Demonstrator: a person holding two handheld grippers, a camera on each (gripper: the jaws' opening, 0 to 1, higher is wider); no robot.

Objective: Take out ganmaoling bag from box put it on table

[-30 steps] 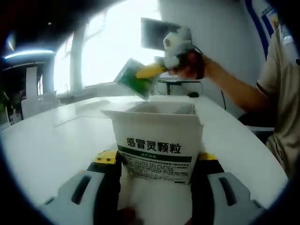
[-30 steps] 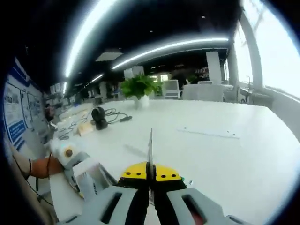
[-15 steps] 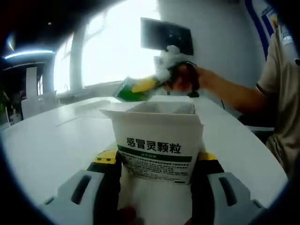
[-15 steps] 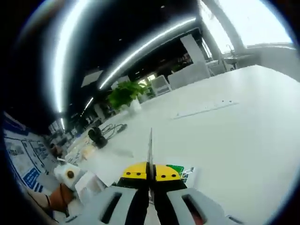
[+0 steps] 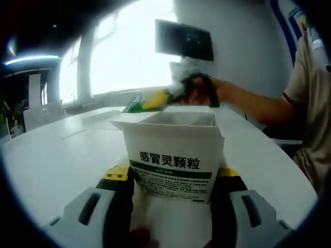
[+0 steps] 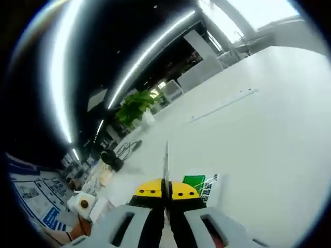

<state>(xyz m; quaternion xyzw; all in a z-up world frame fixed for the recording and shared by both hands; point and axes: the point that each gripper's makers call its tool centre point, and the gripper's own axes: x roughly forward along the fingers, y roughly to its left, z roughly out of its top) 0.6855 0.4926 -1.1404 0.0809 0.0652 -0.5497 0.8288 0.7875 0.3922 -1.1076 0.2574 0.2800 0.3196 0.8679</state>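
Gripping the white ganmaoling box [image 5: 173, 157] between them, the left tongs [image 5: 170, 199] hold it upright with its open top showing. Beyond the box, the right tongs [image 5: 164, 95] are clamped on the green ganmaoling bag [image 5: 138, 105], which lies nearly level, long axis running away from the tongs, low over the white bench [image 5: 57, 150]. Seen from the right gripper view, the bag [image 6: 166, 170] stands edge-on as a thin line between the closed jaws.

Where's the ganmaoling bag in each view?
Left gripper view: the ganmaoling bag is upper centre, beyond the box rim, held by the right gripper.
Right gripper view: edge-on between the fingers, green print lower centre.
Shared landmark: the white table.
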